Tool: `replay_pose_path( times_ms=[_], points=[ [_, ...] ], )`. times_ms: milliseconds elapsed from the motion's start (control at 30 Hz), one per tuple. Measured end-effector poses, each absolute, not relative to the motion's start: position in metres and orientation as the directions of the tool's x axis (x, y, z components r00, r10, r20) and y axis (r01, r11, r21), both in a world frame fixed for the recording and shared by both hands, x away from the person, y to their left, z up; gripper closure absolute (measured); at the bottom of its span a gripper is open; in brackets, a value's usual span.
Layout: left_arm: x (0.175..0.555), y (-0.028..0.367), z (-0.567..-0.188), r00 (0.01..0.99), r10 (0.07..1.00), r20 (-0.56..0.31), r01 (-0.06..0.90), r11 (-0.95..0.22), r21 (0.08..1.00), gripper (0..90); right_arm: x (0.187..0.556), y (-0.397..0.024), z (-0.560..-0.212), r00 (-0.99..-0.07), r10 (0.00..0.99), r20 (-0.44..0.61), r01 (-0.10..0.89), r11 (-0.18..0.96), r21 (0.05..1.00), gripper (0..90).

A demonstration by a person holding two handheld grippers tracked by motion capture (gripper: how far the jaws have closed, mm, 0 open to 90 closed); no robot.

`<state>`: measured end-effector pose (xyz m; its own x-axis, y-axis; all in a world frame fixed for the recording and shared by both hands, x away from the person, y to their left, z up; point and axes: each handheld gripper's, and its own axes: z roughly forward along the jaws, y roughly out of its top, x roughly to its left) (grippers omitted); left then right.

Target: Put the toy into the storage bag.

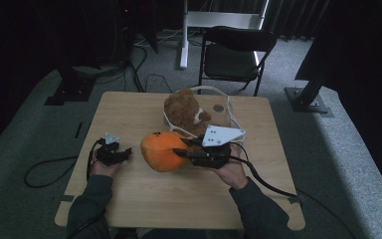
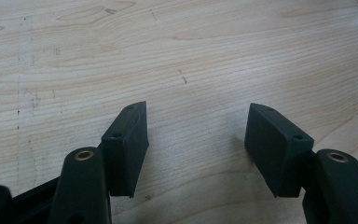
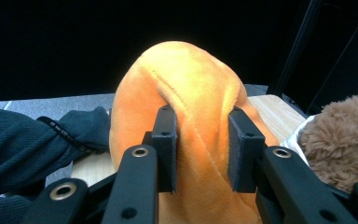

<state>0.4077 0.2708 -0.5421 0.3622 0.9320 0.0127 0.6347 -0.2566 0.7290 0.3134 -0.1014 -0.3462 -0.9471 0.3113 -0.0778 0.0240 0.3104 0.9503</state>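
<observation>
Dim room, grey carpet, a folding chair (image 1: 235, 52) behind a pale wooden counter (image 1: 144, 191). At the left the left gripper (image 1: 113, 154) lies low on the bare wood with its jaws spread and nothing between them, likely parked out of the way while the other hand works. To its right the orange plush toy (image 1: 161, 151) sits at mid-counter, pinched in a fold of its fabric by the right gripper (image 3: 201, 144), a hold that suits lifting something soft; just behind it a brown teddy bear (image 1: 184, 112) rests in a white-rimmed basket (image 1: 232, 117), probably the toy's destination.
</observation>
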Motion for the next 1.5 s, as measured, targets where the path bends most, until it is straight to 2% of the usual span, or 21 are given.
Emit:
replay_pose_path(
  times_ms=[1500],
  points=[
    [0.408,0.271,-0.542,0.362,0.932,0.012,0.634,-0.256,0.730,40.1,0.323,-0.116,-0.304,-0.920,0.373,-0.117,-0.017,0.262,0.965,68.5]
  ],
)
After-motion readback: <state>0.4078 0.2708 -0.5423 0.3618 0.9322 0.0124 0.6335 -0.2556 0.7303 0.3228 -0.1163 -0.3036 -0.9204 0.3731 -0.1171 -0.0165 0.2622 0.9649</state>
